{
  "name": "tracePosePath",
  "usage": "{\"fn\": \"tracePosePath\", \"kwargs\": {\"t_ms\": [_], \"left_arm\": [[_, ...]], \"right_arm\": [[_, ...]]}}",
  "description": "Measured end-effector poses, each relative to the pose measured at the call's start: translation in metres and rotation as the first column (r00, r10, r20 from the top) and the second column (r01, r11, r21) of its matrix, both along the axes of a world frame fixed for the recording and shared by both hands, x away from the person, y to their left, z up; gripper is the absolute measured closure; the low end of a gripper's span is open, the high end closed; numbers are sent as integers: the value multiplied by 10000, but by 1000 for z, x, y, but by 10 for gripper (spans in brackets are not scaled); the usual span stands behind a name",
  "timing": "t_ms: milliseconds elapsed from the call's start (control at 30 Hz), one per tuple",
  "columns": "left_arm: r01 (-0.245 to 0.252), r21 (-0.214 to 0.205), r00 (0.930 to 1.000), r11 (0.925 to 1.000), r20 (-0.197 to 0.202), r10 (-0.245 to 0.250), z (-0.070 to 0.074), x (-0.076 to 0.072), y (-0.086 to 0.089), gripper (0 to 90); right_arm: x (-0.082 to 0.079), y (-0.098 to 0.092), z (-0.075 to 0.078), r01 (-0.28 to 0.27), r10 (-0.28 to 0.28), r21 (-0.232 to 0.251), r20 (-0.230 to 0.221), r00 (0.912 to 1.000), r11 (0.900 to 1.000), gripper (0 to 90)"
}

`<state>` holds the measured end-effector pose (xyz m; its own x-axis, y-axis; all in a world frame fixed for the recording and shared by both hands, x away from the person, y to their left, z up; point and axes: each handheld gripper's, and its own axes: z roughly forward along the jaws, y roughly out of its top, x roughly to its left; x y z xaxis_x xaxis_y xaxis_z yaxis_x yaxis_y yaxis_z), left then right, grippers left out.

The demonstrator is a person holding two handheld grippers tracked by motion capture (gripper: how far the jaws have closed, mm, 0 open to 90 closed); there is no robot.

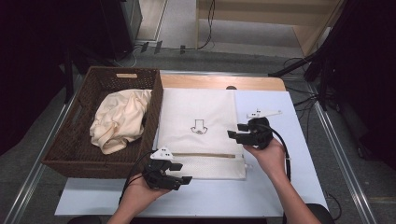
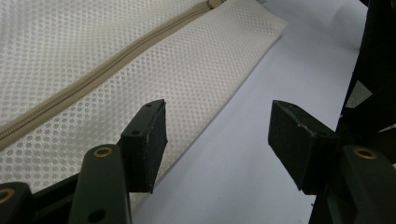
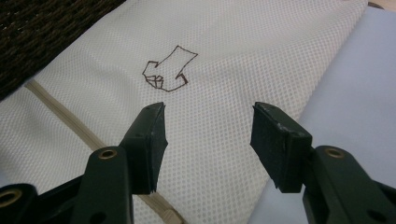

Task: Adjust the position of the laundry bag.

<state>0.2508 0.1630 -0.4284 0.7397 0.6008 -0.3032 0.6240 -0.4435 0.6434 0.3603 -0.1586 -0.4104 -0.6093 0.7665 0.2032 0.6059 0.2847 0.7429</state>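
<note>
A white mesh laundry bag [image 1: 196, 116] lies flat on the table, with a beige zipper [image 1: 205, 155] across its near end and a small brown drawing [image 1: 199, 127] in its middle. A cream cloth [image 1: 119, 119] is bunched inside a brown wicker basket [image 1: 74, 149] to the bag's left. My left gripper [image 1: 181, 173] hovers open at the bag's near edge; the left gripper view shows the mesh bag [image 2: 93, 56] and the zipper [image 2: 93, 79] beyond my left gripper [image 2: 217, 135]. My right gripper [image 1: 236, 131] is open over the bag's right side, and the right gripper view shows the drawing [image 3: 168, 70] just ahead of my right gripper [image 3: 208, 135].
The bag rests on a pale blue mat [image 1: 271, 186] over a wooden tabletop [image 1: 210, 81]. The basket stands against the bag's left edge. Bare mat stretches to the right of the bag and along the near edge. Dark equipment and cables lie on the floor beyond the table.
</note>
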Motion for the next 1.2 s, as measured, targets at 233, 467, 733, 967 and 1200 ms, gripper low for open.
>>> {"fn": "tracePosePath", "kwargs": {"t_ms": [233,467,733,967,1200], "left_arm": [[-187,0,9998,9998,-75,187,-3,-1,1,371],[-301,105,9995,9995,-6,301,-3,-4,4,372],[-504,147,9987,9986,-10,504,-4,-8,10,373],[-664,182,9978,9976,29,664,-3,-12,14,374],[-847,217,9964,9962,24,847,-5,-14,18,374]], "right_arm": [[16,-5,0,168,-170,-161,-86,9998,9997,457],[35,-7,-5,443,-446,-238,-120,9989,9987,458],[51,-14,-21,753,-768,-338,-450,9960,9966,465],[60,-17,-36,931,-974,-542,-827,9918,9942,476],[65,-11,-48,808,-866,-617,-990,9913,9948,480]]}}
